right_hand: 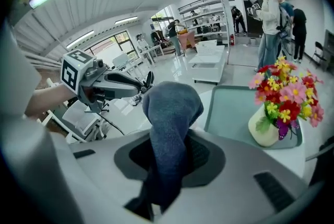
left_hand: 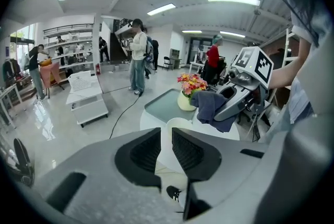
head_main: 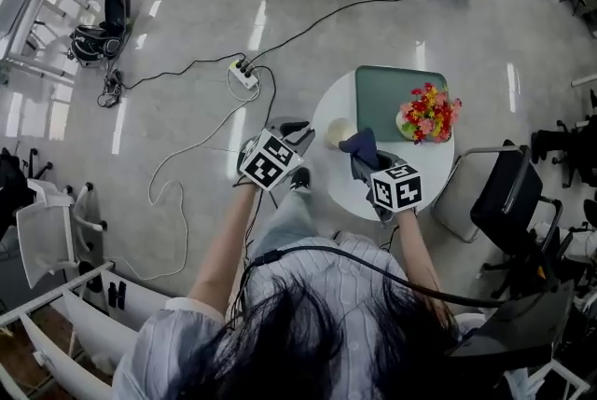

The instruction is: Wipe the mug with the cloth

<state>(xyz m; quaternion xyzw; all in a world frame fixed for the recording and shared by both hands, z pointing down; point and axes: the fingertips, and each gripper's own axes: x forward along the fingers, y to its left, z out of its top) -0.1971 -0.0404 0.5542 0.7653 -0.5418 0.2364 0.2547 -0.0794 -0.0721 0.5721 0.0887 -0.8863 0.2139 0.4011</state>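
Person w/ a gripper in each hand, at a small round white tabletop (head_main: 338,186).

L gripper (left_hand: 166,138): held off the tabletop's left edge, over the floor, tips angled down toward the mug. Jaws nearly together, only a thin slit, nothing in it. Marker cube faces up in head view.

Mug (head_main: 340,131): cream, upright on the tabletop near its left edge, just off the near-left corner of the tray (head_main: 392,86). Left gripper view shows its rim just past the slit. L gripper is near the mug but not on it.

R gripper (right_hand: 169,154): over the near part of the tabletop, angled down. Jaws clamped on the cloth (right_hand: 171,110).

Cloth: dark blue. It bunches in a rounded hump above the jaws, w/ a tail hanging below them. In head view it sits just right of the mug. Whether the two touch, can't tell.

Tray: green, on the far half of the tabletop.

Vase (head_main: 412,124): pale, w/ red, pink and yellow flowers, at the tray's near-right corner, well clear of both grippers.

Floor: glossy grey, w/ a power strip (head_main: 244,75) and cables off to the left. People stand in the background.
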